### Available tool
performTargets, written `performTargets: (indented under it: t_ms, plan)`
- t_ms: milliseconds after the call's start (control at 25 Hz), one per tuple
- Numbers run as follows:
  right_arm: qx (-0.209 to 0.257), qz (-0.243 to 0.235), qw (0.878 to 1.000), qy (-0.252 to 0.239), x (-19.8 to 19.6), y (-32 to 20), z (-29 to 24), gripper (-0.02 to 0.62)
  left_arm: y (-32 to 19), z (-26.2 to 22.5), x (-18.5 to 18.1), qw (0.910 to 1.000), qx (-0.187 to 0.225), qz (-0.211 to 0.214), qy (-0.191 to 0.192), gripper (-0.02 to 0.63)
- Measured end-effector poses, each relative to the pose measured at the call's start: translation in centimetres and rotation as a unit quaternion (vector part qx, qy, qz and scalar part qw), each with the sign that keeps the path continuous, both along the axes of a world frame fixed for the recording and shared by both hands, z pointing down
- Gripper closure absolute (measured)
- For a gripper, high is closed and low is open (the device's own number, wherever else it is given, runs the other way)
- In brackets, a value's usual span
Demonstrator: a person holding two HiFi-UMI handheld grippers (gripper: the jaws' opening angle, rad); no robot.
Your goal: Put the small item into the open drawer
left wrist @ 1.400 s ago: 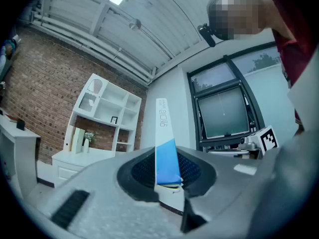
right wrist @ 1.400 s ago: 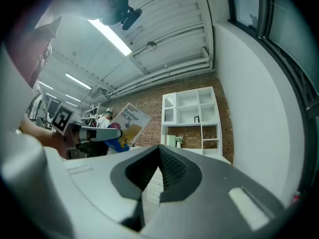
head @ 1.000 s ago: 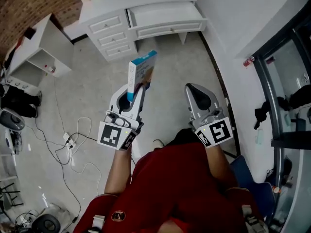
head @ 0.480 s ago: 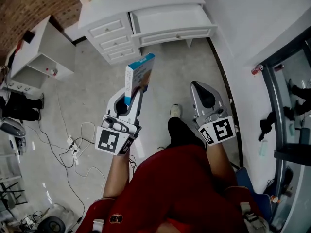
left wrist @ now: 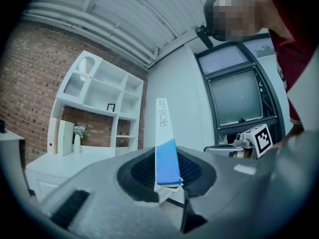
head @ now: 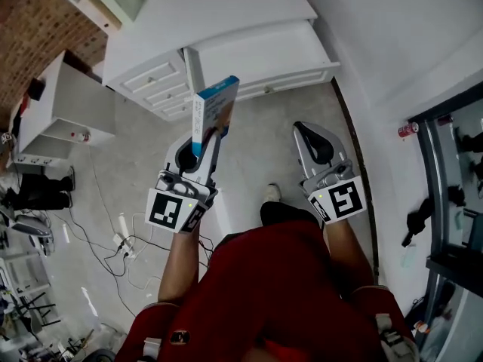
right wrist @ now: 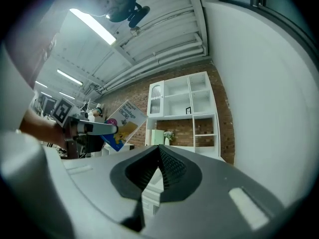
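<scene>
My left gripper [head: 198,151] is shut on the lower end of a small blue and white bandage box [head: 214,115], which stands upright above the floor. In the left gripper view the box [left wrist: 164,148] shows edge-on, pinched between the pads. The white dresser's open drawer [head: 291,78] lies just beyond the box, at the top of the head view. My right gripper [head: 317,143] hovers to the right, shut with nothing in it. In the right gripper view its jaws [right wrist: 158,151] meet at the tip, and the box [right wrist: 124,124] shows at the left.
The dresser has shut small drawers [head: 155,85] on its left. A white side cabinet [head: 64,115] stands further left, with cables [head: 124,241] on the floor. A white wall and a dark glass door [head: 453,187] bound the right. A shoe [head: 273,193] is below the grippers.
The dresser and its open drawer have come closer and now sit right ahead of the box. Both grippers moved forward with the person. The left grip on the box is unchanged.
</scene>
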State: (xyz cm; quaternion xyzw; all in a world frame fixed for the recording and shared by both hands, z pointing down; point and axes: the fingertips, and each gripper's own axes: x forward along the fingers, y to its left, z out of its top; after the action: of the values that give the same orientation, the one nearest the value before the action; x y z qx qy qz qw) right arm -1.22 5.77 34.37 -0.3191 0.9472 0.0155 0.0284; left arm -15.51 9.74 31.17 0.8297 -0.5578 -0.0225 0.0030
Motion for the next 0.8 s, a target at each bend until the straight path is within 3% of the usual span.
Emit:
performTargets:
  t_ms: [160,480,800]
  plan:
    - [-0.005,0.003,1.0,-0.001,1.3,-6.1,0.2,0.583,-6.5,1.2,1.2,0.9997,-0.022,0.008,-0.012,0.54]
    - [-0.02,0.033,0.999,-0.008,3.3,-13.2,1.1,0.583,-15.9,4.2,2.1,0.997,-0.064,0.024,-0.036,0.54]
    - [-0.027,0.066,0.997,0.012,2.4,-20.2,2.2,0.583,-25.6,9.6,0.8,0.9909,-0.112,0.05,-0.056,0.54]
